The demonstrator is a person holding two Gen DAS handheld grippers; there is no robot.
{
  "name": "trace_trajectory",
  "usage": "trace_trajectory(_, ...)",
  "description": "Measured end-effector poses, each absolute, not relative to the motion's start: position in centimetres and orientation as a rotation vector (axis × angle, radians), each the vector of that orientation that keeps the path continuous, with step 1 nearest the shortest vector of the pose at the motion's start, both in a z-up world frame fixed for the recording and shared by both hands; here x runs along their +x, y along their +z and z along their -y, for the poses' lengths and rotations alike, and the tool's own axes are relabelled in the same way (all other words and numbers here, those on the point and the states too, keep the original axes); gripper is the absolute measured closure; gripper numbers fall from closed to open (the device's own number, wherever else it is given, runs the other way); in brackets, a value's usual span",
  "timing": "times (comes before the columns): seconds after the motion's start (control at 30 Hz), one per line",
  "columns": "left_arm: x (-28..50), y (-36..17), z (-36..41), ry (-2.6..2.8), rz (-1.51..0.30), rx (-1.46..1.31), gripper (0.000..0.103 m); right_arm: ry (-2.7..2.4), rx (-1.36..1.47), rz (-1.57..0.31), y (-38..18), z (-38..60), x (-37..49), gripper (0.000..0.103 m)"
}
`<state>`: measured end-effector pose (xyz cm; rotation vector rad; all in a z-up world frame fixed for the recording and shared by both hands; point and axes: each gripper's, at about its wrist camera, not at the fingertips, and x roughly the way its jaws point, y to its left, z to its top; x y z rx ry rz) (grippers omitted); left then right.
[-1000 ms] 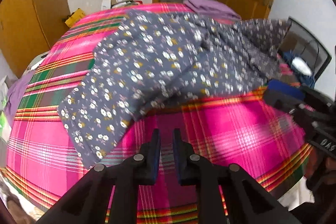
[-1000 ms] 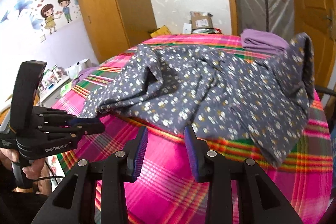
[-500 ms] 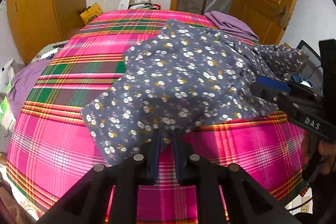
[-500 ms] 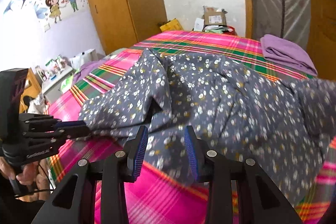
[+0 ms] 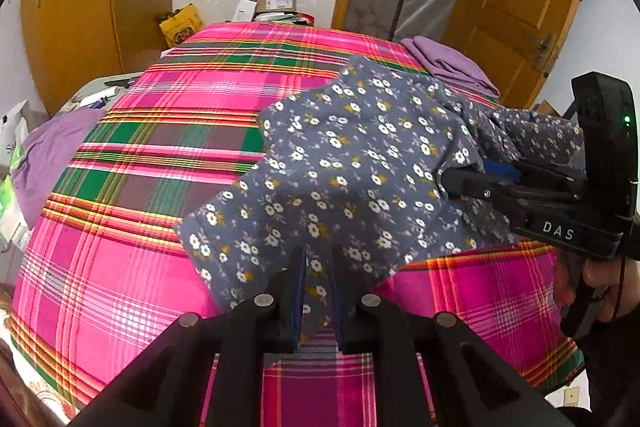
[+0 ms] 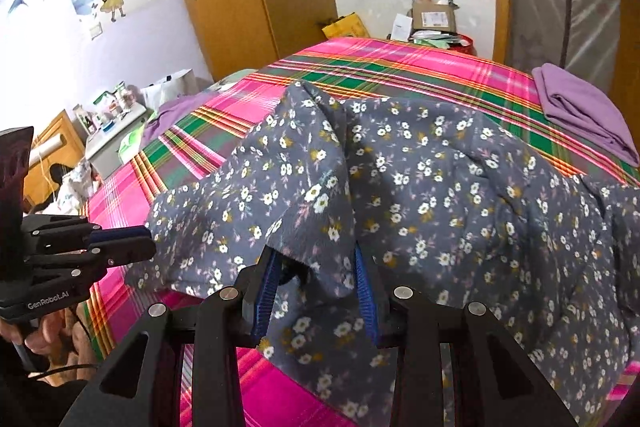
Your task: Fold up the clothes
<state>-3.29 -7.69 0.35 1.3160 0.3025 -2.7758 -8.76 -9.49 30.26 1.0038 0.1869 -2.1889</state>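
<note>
a: two grippers. left gripper [image 5: 318, 277]: jaws narrow, fabric between, pinching an edge of the floral garment [image 5: 360, 171]. right gripper [image 6: 316, 283]: jaws spread, cloth draped between them; a firm hold i cannot confirm.

b: garment: bunched on the plaid bed [image 5: 160, 155]. advice: close right, keep edges level, pull taut.

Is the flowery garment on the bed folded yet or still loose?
Still loose: the flowery garment lies rumpled and bunched over the bed, no neat edges.
</note>
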Motion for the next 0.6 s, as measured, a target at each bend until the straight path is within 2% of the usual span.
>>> trace_trajectory(0.17,-3.6,0.2,8.3,-2.757,-0.289,1.3,0.091,-2.176,1.015,-0.198,30.4,10.5,-9.1,0.066)
trace_trajectory(0.27,-3.9,0.0,8.6,-2.745,-0.282,1.3,0.091,-2.155,1.005,-0.216,30.6,11.3,-9.5,0.085)
trace_trajectory(0.33,-4.1,-0.2,8.8,-2.741,-0.28,1.305,0.091,-2.141,0.989,-0.225,30.9,11.9,-9.8,0.09)
trace_trajectory(0.6,-4.6,-0.2,9.9,-2.741,-0.33,1.285,0.091,-2.119,0.877,-0.152,34.7,14.1,-13.1,0.093)
